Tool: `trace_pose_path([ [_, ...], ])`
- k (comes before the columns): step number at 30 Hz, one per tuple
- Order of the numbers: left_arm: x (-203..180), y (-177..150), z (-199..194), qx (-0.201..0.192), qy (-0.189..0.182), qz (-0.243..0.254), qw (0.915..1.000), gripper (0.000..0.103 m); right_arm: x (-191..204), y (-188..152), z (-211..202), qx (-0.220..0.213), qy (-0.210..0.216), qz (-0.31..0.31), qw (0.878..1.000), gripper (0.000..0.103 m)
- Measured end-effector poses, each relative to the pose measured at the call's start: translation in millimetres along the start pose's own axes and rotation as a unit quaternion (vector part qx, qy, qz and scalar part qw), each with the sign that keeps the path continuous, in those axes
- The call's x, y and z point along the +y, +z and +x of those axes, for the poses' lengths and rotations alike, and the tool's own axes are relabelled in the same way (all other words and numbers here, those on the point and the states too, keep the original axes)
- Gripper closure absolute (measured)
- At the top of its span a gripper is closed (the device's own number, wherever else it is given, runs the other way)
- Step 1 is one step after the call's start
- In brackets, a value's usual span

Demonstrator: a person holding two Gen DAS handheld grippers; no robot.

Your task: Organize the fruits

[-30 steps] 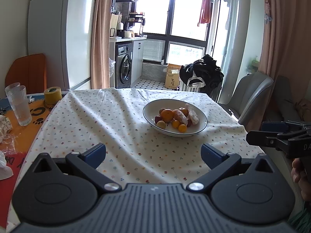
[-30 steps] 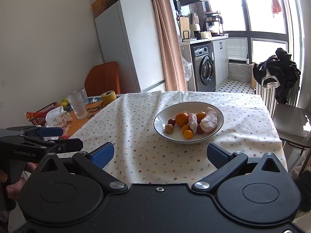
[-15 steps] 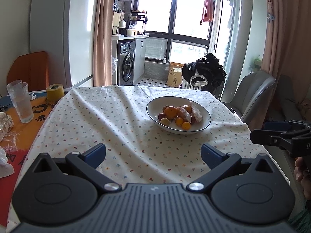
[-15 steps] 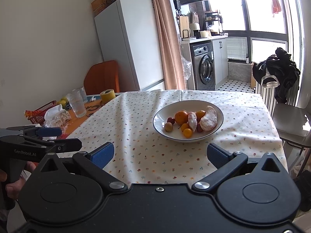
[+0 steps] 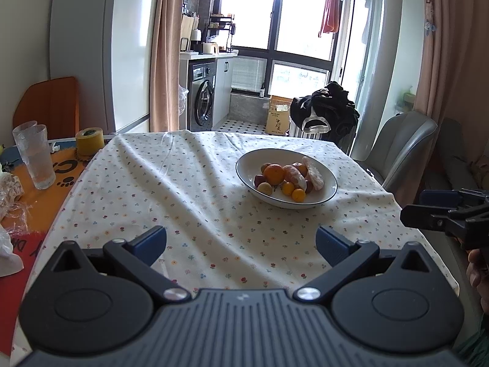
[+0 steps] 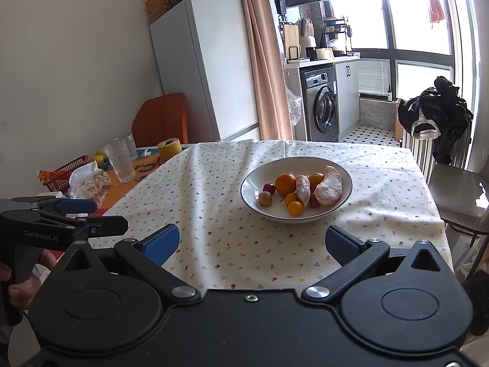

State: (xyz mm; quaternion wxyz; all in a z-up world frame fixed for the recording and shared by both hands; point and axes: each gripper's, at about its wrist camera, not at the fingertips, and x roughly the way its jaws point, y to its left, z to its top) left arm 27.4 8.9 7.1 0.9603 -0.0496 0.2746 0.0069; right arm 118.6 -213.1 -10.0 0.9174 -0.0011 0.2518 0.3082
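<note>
A floral tablecloth (image 5: 189, 202) covers the table, and a white bowl (image 6: 253, 183) of fruit sits on it toward the far right. The left gripper (image 5: 241, 243) and the right gripper (image 6: 252, 244) both hover over the near edge, jaws spread wide and empty, well apart from the bowl. Inside it, an orange (image 6: 285, 183) lies beside peeled segments (image 6: 330, 186). Only the right wrist view shows the red basket (image 6: 65, 172) behind the glass (image 5: 35, 156); only the left shows the grey chair (image 5: 403, 143).

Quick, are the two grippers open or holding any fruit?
Left gripper: open, holding nothing.
Right gripper: open, holding nothing.
</note>
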Motion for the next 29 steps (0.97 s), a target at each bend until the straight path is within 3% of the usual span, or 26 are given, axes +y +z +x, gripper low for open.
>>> trace_pose_path([
  [29, -4.4, -4.5, 3.2, 0.001, -0.007, 0.005, 1.0000, 0.000, 0.0, -1.9, 2.7, 0.005, -0.005, -0.004, 1.000, 0.000],
])
